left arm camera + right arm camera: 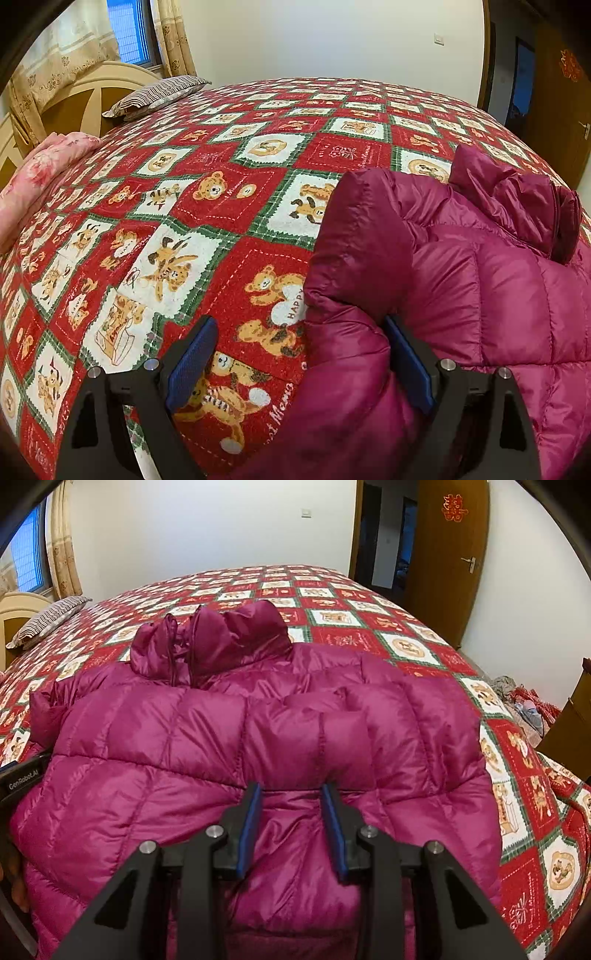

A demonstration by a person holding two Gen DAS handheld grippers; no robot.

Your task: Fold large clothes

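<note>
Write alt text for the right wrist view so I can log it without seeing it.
The right gripper pinches a puffy fold of a magenta down jacket between its blue pads, near the jacket's middle. The jacket lies spread on a bed with a red teddy-bear patchwork cover, collar at the far side.

One magenta jacket (258, 738), two pillows (159, 94) (40, 173), one bedspread (221, 206).

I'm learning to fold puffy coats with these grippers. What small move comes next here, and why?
Probably close the left gripper on the jacket edge: its jaws stand wide with only the sleeve's side between them, while the right gripper already has a ridge of fabric between its pads.
</note>
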